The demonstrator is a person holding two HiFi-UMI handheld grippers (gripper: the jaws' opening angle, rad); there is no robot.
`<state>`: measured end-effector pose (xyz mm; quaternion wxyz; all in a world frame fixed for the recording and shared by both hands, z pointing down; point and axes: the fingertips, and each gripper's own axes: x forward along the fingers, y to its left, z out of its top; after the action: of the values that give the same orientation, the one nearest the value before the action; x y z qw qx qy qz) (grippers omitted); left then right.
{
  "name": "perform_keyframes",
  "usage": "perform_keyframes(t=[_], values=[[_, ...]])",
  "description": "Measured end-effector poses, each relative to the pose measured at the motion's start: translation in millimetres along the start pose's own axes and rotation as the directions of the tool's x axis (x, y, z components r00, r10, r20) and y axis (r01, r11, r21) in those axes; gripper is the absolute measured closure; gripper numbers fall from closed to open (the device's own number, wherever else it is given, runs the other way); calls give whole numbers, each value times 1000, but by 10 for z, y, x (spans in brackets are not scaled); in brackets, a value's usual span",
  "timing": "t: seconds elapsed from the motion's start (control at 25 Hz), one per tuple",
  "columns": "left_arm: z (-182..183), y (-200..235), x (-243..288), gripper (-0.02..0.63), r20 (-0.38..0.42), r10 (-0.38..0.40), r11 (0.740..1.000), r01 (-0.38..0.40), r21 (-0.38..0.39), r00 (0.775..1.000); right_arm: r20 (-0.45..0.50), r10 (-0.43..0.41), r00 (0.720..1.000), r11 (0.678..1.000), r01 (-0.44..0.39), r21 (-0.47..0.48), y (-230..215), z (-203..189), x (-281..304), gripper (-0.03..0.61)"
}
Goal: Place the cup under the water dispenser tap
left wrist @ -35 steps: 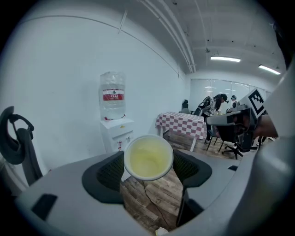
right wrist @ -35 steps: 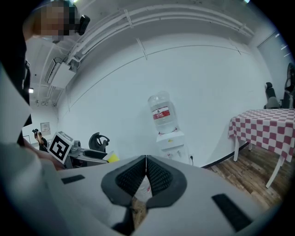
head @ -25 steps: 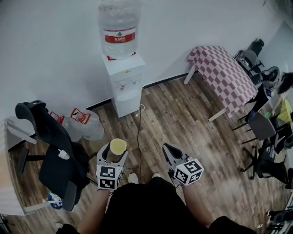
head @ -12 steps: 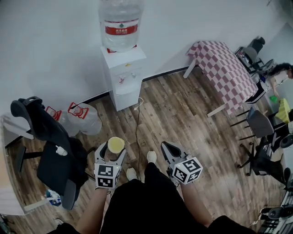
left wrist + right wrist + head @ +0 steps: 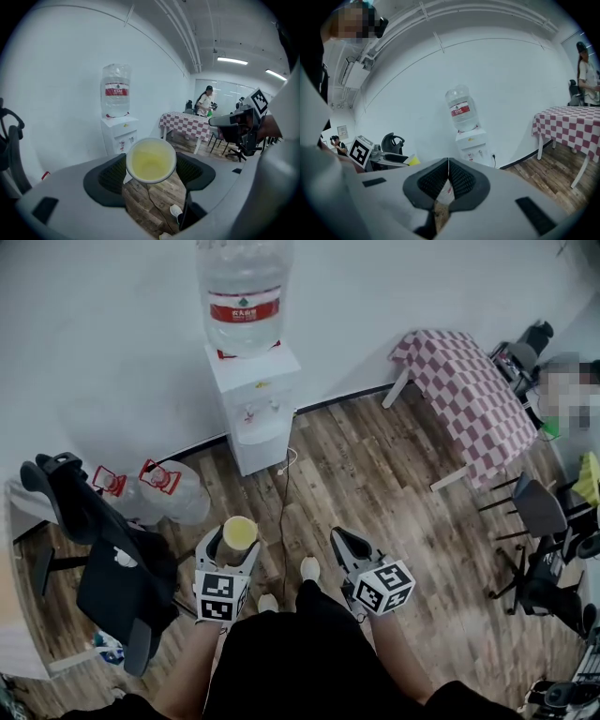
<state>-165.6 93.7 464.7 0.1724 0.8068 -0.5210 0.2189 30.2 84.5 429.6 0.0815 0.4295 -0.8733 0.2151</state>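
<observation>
Left gripper (image 5: 232, 547) clamped on cup (image 5: 238, 533), jaws pressing both sides of it, rim up. Cup interior yellowish (image 5: 151, 161); possibly liquid, hard to tell. Cup held low in front of person, well apart from water dispenser (image 5: 254, 407) standing against white wall. Right gripper (image 5: 343, 542) holds nothing, jaws together, tips meeting (image 5: 448, 176). Spare water bottles (image 5: 167, 491) on wood floor (image 5: 375, 474) left of dispenser. Checked table (image 5: 469, 395) at right.
</observation>
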Motion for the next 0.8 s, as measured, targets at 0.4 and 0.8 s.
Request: perform_keyframes(t=[0.4,0.8], values=[[583,-136,550,272,25,66,998,-67,11,997,24,82,996,997,-82,-14,-675,440,308,557],[759,-382,1017,272,-6,137,990,-137,-15,991,-10,143,990,990,-143,2,-1326,483,421,557]])
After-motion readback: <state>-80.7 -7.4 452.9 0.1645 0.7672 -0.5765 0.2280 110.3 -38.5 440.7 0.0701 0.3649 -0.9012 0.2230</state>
